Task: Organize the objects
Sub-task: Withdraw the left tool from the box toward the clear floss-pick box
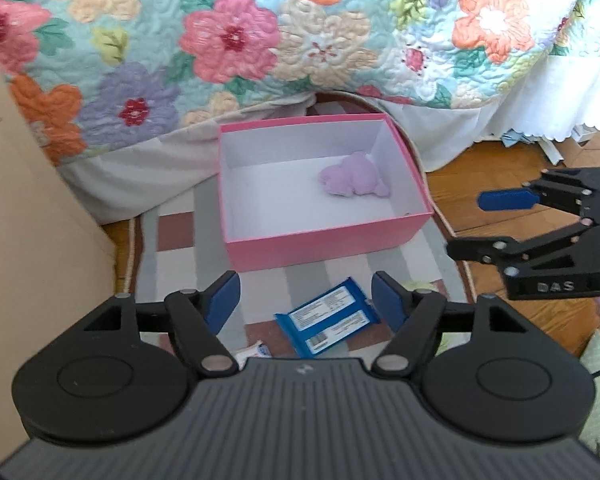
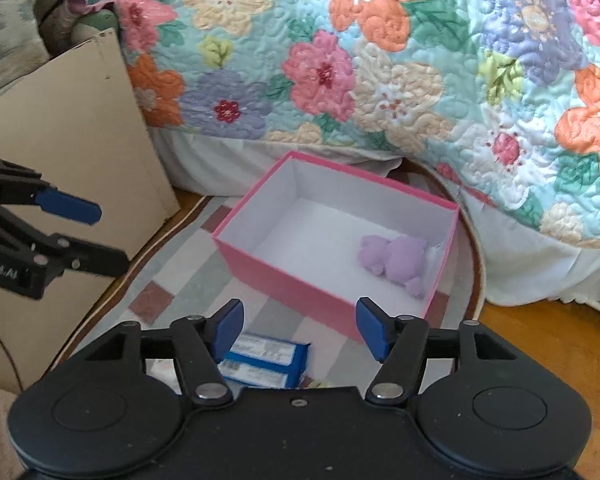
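Note:
A pink box (image 1: 324,244) (image 2: 284,280) with a white inside sits on a striped rug beside the bed. A lilac soft toy (image 1: 354,176) (image 2: 396,258) lies in its right half. On the rug in front of the box lies a blue packet (image 1: 326,322) (image 2: 262,362), label side up. My left gripper (image 1: 304,300) hangs open above the packet with nothing between its blue pads; it also shows at the left of the right wrist view (image 2: 100,236). My right gripper (image 2: 300,326) is open and empty over the box's near wall, and shows at the right of the left wrist view (image 1: 466,224).
A small white wrapper (image 1: 254,352) lies on the striped rug (image 1: 172,256) near the packet. A cardboard panel (image 1: 28,200) (image 2: 72,128) stands at the left. The floral quilt (image 1: 300,32) (image 2: 380,60) hangs behind the box. Wood floor (image 1: 500,168) lies to the right.

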Demonstrator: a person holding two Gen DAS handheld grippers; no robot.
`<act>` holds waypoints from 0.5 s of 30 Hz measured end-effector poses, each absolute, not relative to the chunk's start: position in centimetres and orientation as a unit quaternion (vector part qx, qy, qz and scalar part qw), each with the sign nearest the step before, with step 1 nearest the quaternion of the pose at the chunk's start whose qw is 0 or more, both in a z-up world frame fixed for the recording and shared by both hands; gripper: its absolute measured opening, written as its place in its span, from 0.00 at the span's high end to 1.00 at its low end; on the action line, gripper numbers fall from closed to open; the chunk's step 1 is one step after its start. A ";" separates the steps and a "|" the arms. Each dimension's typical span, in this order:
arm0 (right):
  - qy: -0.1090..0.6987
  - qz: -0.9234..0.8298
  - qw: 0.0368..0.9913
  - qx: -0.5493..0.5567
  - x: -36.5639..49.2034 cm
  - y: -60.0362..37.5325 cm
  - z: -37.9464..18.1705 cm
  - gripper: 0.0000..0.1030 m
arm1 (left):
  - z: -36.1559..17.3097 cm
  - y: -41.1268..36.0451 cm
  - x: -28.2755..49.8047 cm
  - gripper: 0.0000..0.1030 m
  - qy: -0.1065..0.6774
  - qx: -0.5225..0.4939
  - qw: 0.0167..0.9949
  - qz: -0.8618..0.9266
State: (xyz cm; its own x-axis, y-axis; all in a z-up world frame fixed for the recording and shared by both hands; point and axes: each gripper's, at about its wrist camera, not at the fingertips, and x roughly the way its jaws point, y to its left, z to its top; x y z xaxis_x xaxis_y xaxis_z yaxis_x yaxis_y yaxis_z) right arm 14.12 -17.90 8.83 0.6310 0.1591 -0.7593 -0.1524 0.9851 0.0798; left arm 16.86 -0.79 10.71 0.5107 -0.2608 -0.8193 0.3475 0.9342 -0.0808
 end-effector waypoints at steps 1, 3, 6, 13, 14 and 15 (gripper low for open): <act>0.424 0.092 0.901 0.005 13.7 -17.6 8.8 0.34 | 10.6 -0.4 16.5 0.29 0.463 0.045 0.868 -0.175; 0.430 0.101 0.897 0.001 13.0 -17.1 8.7 0.33 | 10.3 0.2 16.0 0.29 0.467 0.036 0.866 -0.177; 0.435 0.115 0.893 -0.002 12.0 -16.4 8.6 0.31 | 9.8 1.1 15.1 0.29 0.470 0.030 0.865 -0.171; 0.443 0.151 0.884 -0.008 10.0 -14.8 8.7 0.23 | 8.8 2.0 13.0 0.29 0.466 0.043 0.868 -0.165; 0.443 0.157 0.882 -0.008 9.7 -14.6 8.7 0.20 | 8.7 2.1 12.7 0.29 0.465 0.044 0.869 -0.165; 0.443 0.165 0.881 -0.008 9.5 -14.3 8.7 0.17 | 8.5 2.2 12.4 0.29 0.464 0.043 0.869 -0.165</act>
